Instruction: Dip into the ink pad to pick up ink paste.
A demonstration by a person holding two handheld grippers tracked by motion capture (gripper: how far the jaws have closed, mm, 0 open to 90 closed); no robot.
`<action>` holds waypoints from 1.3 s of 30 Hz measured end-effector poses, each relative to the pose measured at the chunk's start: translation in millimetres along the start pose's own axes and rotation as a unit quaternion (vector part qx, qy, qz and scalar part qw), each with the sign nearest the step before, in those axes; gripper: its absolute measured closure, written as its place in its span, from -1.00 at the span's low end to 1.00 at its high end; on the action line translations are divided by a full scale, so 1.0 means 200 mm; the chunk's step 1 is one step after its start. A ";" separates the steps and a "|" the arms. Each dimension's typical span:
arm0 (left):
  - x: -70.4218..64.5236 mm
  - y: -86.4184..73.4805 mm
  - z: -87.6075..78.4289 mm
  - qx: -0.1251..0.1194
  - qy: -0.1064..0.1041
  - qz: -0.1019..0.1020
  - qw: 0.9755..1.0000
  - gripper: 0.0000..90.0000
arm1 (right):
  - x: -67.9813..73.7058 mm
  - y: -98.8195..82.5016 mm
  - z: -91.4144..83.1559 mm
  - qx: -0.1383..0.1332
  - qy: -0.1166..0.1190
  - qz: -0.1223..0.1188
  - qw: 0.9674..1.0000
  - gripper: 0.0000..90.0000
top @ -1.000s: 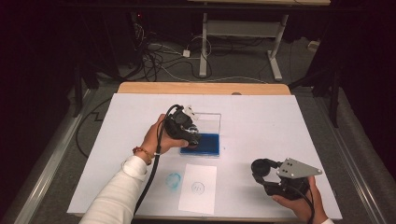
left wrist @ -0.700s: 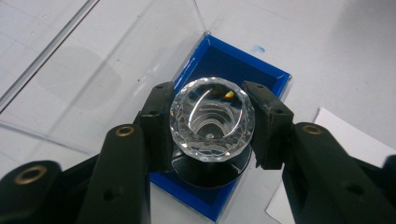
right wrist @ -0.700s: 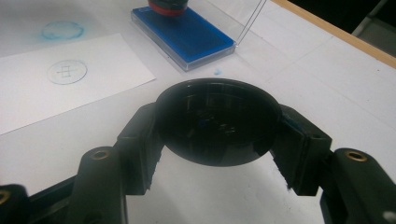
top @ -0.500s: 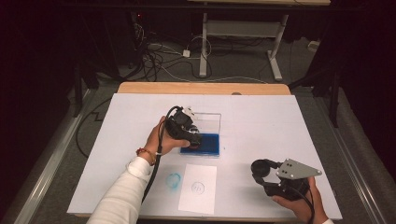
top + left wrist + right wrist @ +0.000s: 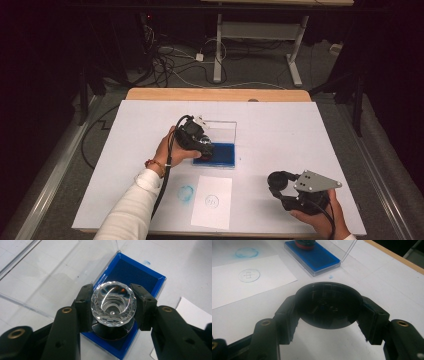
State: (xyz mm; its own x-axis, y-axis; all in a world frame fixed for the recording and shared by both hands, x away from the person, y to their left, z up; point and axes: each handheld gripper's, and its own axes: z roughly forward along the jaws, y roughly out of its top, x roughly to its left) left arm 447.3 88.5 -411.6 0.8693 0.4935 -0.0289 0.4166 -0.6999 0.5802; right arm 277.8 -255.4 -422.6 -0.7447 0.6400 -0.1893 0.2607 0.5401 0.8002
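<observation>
Nearest the person, the right gripper (image 5: 281, 183) sits low at the table's near right edge, its jaws closed on a black dome-shaped cap (image 5: 328, 304) that fills the space between the pads; its open side looks turned away from the camera. Ahead and to the left of this claw lies a white sheet of paper (image 5: 212, 201) bearing a round blue stamped mark (image 5: 249, 275), and beyond that sheet a smudged blue ring (image 5: 186, 193) on the white table cover (image 5: 310, 130).

Farther off in the same direction, the left gripper (image 5: 204, 149) clamps a faceted clear crystal-topped round stamp (image 5: 113, 303), upright, its black base resting on the blue ink pad in its clear hinged case (image 5: 146, 277). The stamp stands directly under this claw, its long axis vertical, so a straight lift would free it. The paper lies toward the person from the pad, between the two hands, and the left hand (image 5: 170, 150) is the nearer one to print on it.
</observation>
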 end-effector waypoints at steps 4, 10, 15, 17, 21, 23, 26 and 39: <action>-0.01 0.00 0.02 -0.012 -0.004 -0.003 1.000 0.22 | 0.00 0.00 0.00 0.000 0.000 0.000 1.000 -0.14; 0.00 -0.02 0.02 -0.015 -0.005 -0.010 1.000 0.22 | 0.00 0.00 0.00 0.003 0.002 -0.003 1.000 -0.14; -0.01 -0.03 0.02 -0.014 0.002 0.004 1.000 0.22 | 0.00 0.00 0.00 0.004 0.003 -0.004 1.000 -0.14; -0.02 -0.03 0.03 -0.013 0.006 0.006 1.000 0.22 | 0.01 0.00 0.00 0.004 0.002 -0.004 1.000 -0.14; -0.02 -0.03 0.02 -0.012 0.002 0.001 1.000 0.22 | 0.01 0.00 0.01 0.006 0.002 -0.006 1.000 -0.14; -0.02 -0.03 0.03 -0.013 0.002 -0.002 1.000 0.22 | 0.01 0.00 0.01 0.006 0.004 -0.006 1.000 -0.14; -0.03 -0.03 0.03 -0.012 0.007 0.000 1.000 0.22 | 0.02 0.00 0.01 0.007 0.004 -0.007 1.000 -0.14; -0.01 -0.03 0.03 -0.011 0.001 -0.008 1.000 0.22 | 0.01 0.00 0.01 0.005 0.005 -0.004 1.000 -0.14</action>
State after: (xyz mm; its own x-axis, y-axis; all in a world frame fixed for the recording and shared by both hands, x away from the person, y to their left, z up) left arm 443.9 88.0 -419.2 0.8622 0.5052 -0.0375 0.4247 -0.6805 0.5971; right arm 278.3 -252.7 -424.4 -0.7532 0.6297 -0.1901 0.2605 0.5510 0.7928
